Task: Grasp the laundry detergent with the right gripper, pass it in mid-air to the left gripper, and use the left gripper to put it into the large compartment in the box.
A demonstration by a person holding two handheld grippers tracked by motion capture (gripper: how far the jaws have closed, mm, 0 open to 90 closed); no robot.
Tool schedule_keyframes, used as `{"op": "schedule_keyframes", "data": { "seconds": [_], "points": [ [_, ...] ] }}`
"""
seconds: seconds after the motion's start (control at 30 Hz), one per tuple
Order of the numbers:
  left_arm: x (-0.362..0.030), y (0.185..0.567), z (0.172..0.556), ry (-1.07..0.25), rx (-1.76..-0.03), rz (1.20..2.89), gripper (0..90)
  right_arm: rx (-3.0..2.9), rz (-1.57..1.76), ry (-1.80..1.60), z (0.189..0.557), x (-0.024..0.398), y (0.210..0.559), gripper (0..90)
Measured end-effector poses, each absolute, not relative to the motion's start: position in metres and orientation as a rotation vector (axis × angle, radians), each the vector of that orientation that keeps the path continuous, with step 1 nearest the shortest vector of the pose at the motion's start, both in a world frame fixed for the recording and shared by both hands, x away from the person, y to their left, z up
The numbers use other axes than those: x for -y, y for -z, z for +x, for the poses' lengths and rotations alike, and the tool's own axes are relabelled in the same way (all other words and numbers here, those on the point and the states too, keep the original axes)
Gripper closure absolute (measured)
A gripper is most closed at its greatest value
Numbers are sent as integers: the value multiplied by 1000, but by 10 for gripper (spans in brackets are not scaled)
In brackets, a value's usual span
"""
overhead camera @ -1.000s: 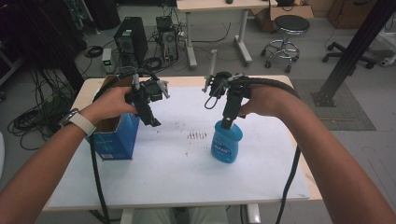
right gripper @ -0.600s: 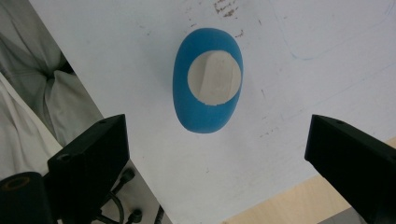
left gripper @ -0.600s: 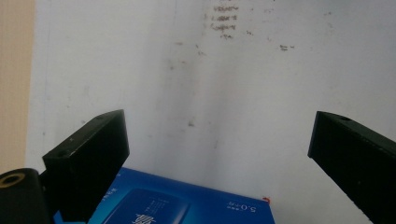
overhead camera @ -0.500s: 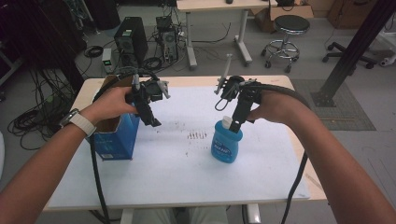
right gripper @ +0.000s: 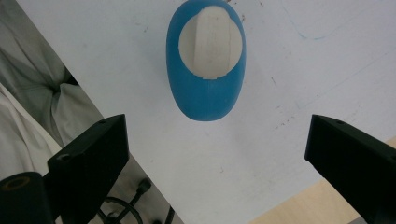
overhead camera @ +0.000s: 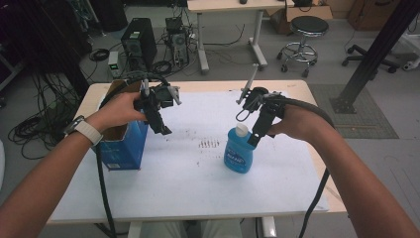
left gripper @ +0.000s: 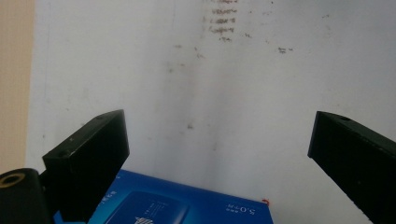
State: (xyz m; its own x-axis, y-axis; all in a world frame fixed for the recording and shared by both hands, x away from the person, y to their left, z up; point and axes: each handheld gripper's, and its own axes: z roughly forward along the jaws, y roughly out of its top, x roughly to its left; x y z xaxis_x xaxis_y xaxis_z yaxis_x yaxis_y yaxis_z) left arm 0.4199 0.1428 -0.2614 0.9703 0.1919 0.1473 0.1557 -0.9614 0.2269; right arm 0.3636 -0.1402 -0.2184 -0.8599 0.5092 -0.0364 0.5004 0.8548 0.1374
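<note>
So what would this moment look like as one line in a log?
right gripper: open, above blue bottle | left gripper: open, over blue box | bottle: upright, white cap on | table: white

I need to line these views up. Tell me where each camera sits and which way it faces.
High view: above the person's side, looking forward and down on the table; both forearms, left claw and right claw show.
Left gripper view: on the left claw, looking down at the table past the box; jaws apart.
Right gripper view: on the right claw, looking down on the bottle; jaws apart.
Shared: the bottle and the box each show in the high view too.
</note>
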Motion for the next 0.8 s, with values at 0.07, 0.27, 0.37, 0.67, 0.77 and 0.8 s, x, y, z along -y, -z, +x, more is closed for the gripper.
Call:
{"op": "schedule_keyframes", "data": {
  "seconds": [0.07,0.27,0.37,0.67,0.77,0.8],
  "points": [
    [-143,261,420,-249,-254,2909,58,-2955,814,-194,363,141,220,62],
    [-144,261,420,-246,-260,2902,58,-2953,853,-242,360,146,226,61],
    [-144,261,420,-247,-262,2902,58,-2952,874,-249,358,148,230,60],
    [-143,261,420,-245,-254,2912,58,-2932,896,-332,355,154,242,60],
    [-143,262,420,-246,-260,2905,58,-2919,915,-369,353,158,247,59],
    [-143,262,420,-245,-262,2904,58,-2917,919,-383,353,159,248,59]
  ]
}}
